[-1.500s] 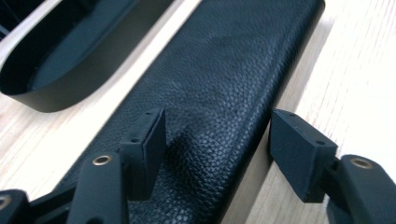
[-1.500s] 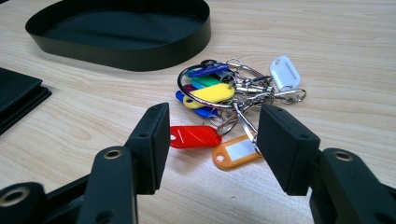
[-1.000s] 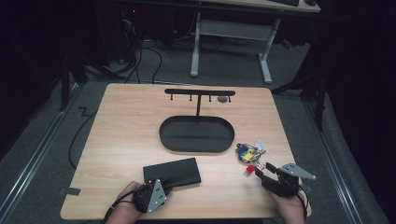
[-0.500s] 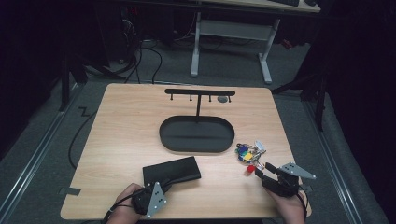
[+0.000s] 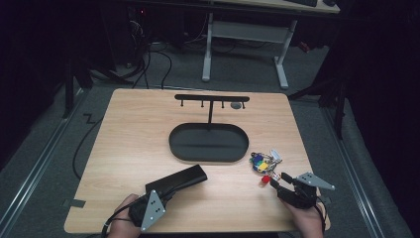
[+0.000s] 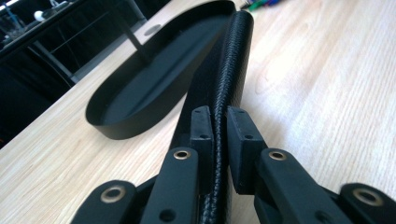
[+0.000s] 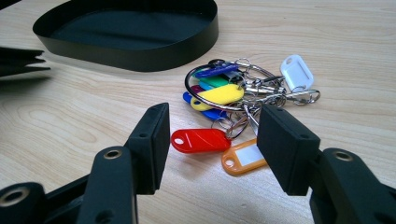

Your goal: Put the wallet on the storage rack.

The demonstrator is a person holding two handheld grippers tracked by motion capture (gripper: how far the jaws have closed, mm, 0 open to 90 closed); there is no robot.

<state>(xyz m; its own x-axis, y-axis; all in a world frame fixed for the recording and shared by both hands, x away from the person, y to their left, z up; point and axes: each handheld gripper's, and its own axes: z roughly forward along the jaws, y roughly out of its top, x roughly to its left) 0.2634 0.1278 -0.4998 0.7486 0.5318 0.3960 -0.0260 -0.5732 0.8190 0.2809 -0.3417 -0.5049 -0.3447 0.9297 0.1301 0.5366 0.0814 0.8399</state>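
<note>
1. At table's near left: left gripper (image 5: pixel 166 195) jaws just closed, now clamped on edge of black wallet (image 6: pixel 229 88), w/ its far end toward oval tray (image 5: pixel 208 154).
2. Near right: right gripper (image 7: pixel 212 149) jaws wide apart, nothing held, hovering just short of key bunch (image 7: pixel 236 100) beside tray.

Counted: 1 wallet (image 5: pixel 176 181) | 1 tray (image 5: pixel 208 143) | 1 key bunch (image 5: pixel 264 161) | 2 tools: left (image 6: pixel 219 133), right (image 7: pixel 212 142)
</note>
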